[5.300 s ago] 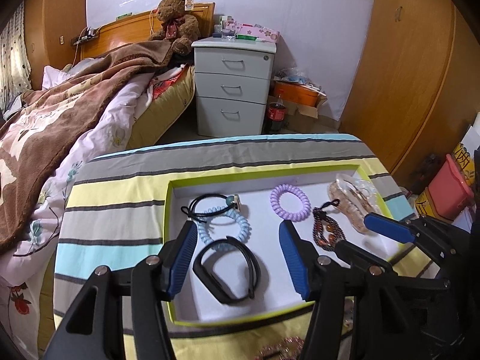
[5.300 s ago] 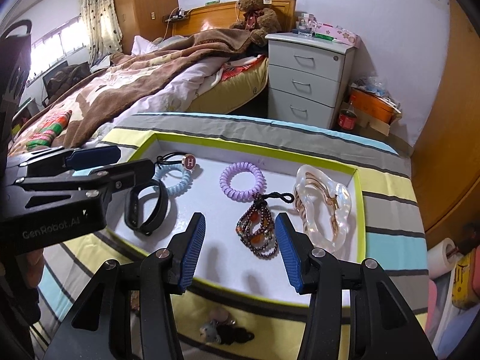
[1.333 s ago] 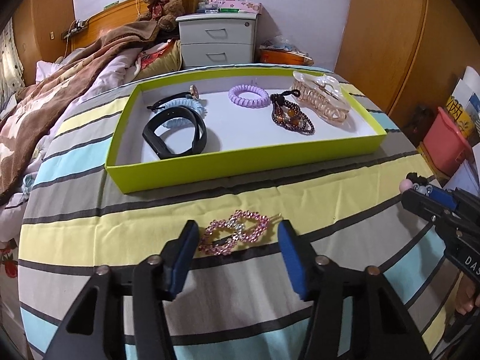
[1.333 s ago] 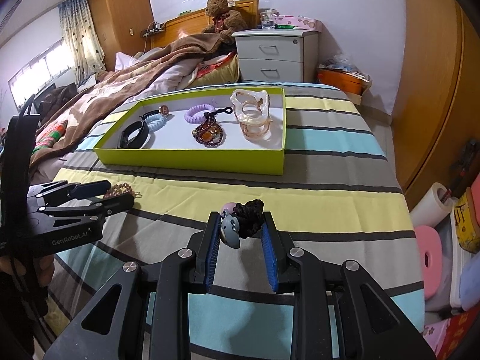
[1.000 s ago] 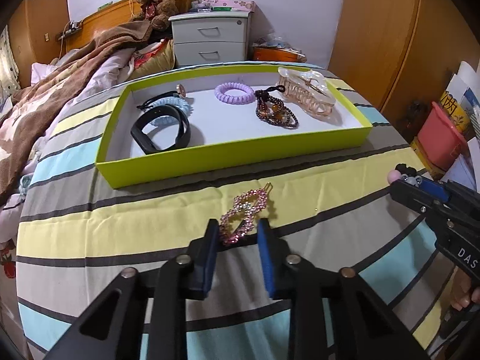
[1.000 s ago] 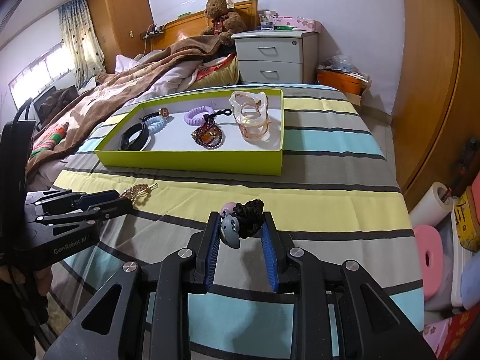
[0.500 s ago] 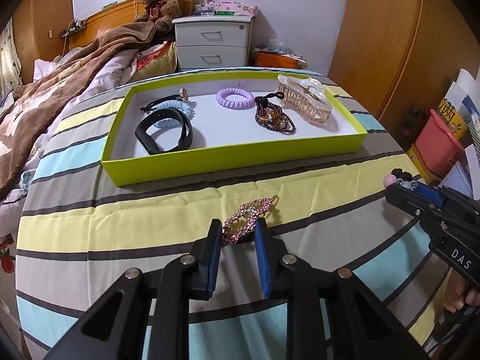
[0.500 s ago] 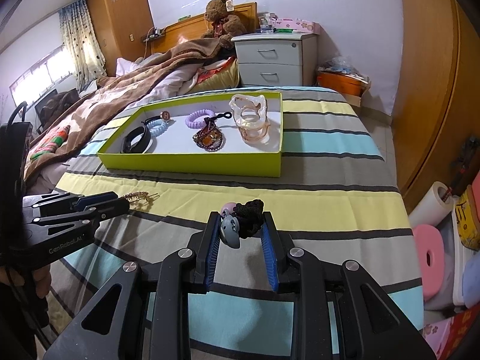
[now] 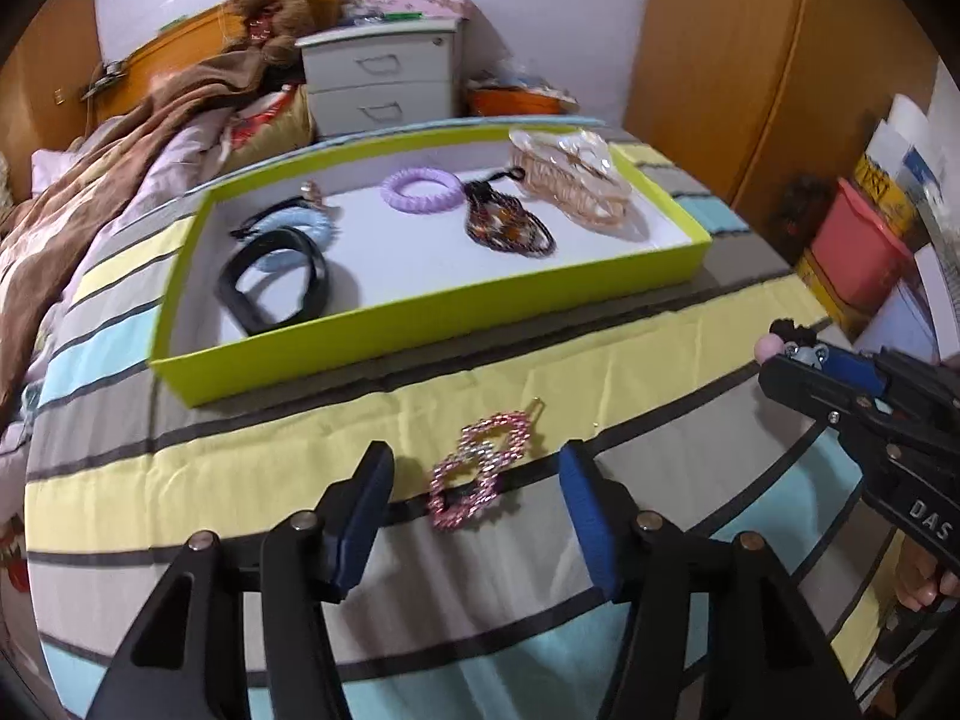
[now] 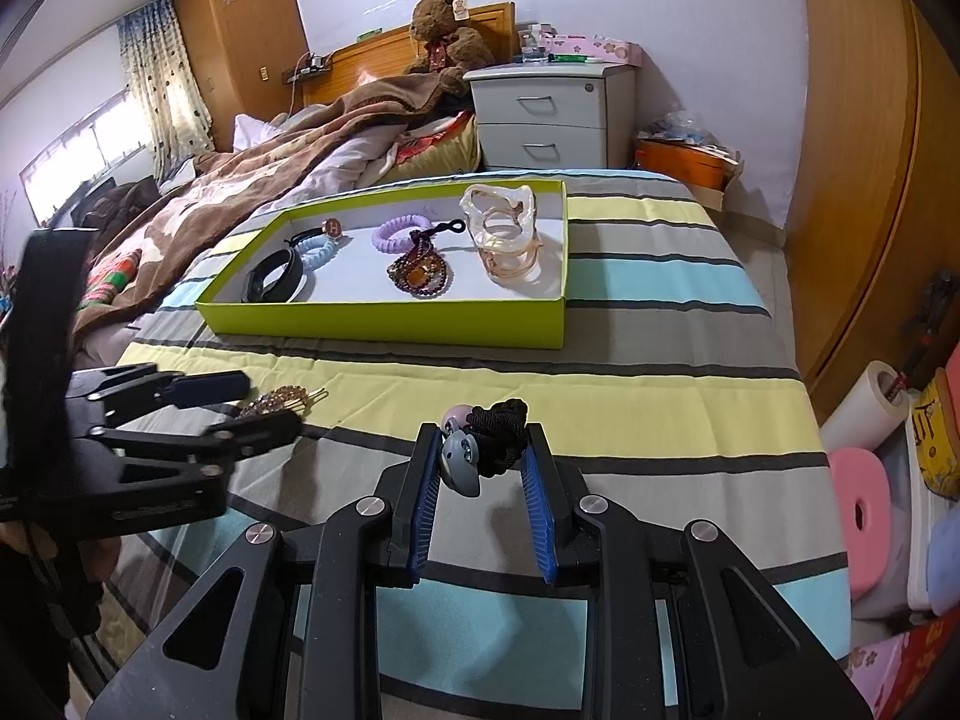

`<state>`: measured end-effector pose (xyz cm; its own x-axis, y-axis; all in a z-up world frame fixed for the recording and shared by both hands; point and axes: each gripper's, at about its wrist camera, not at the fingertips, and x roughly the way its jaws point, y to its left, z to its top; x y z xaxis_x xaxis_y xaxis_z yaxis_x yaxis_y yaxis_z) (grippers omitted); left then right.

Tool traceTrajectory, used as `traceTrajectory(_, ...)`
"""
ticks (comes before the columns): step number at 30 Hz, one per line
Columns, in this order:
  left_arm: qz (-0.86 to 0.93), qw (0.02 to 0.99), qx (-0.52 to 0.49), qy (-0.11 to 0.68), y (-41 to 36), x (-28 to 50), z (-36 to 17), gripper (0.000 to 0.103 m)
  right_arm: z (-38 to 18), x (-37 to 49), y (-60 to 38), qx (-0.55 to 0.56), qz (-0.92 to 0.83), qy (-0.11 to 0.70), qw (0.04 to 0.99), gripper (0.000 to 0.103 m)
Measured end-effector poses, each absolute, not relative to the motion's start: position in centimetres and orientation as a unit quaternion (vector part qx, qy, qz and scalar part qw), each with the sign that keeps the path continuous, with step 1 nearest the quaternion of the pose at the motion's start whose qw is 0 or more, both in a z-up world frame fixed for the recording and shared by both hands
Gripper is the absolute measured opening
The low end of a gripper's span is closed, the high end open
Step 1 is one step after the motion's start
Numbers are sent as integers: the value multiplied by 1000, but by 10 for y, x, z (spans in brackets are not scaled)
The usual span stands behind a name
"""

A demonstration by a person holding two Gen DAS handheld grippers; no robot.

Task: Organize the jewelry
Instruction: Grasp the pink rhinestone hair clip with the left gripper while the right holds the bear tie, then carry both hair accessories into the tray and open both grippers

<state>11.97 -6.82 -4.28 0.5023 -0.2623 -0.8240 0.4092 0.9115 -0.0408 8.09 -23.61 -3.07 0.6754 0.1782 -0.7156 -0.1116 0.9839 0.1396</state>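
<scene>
A pink rhinestone hair clip (image 9: 477, 471) lies on the striped cloth between the fingers of my left gripper (image 9: 474, 450). Its jaws are opening and the pads do not touch the clip. In the right wrist view the clip (image 10: 282, 399) shows beside the left gripper (image 10: 264, 403). My right gripper (image 10: 482, 441) is shut on a black hair tie with a grey and pink charm (image 10: 498, 429), held just above the cloth. Behind stands a green tray (image 9: 420, 336) with a black band (image 9: 273, 282), a purple coil (image 9: 423, 192), a beaded bracelet (image 9: 507, 228) and a clear claw clip (image 9: 570, 180).
The striped cloth (image 10: 630, 384) covers a table beside a bed with a brown blanket (image 10: 252, 180). A white nightstand (image 10: 552, 114) stands behind the tray. A wooden wardrobe (image 10: 870, 150), a pink stool (image 10: 858, 510) and boxes line the right side.
My left gripper's jaws have spread apart and let go of the pink hair clip, which now lies flat on the cloth. The right gripper has kept still with its hair tie.
</scene>
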Motion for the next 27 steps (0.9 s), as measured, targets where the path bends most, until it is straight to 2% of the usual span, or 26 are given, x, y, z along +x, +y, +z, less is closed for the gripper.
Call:
traceTrajectory(4,-194,865,90,454,-75,121,-44,59,-31,80,-234,41,80,395,914,28)
traceTrajectory(8,-187,867,91,453,-72,121,-42,33,-31,80,-233,41,81,395,914,28)
traceTrajectory(13,-178,870,84,452,-67,121,-41,22,-31,80,-232,39,81,395,914,28)
traceTrajectory(16,-171,873,82,449,-66,120,-38,22,-29,81,-232,38,80,393,915,28)
traceTrajectory(17,-171,874,81,447,-65,119,-36,20,-29,82,-231,38,80,393,915,28)
traceTrajectory(18,-170,876,79,445,-63,119,-35,11,-28,82,-231,37,80,393,915,28)
traceTrajectory(27,-159,882,62,439,-48,118,-29,11,-25,84,-225,31,84,392,916,28)
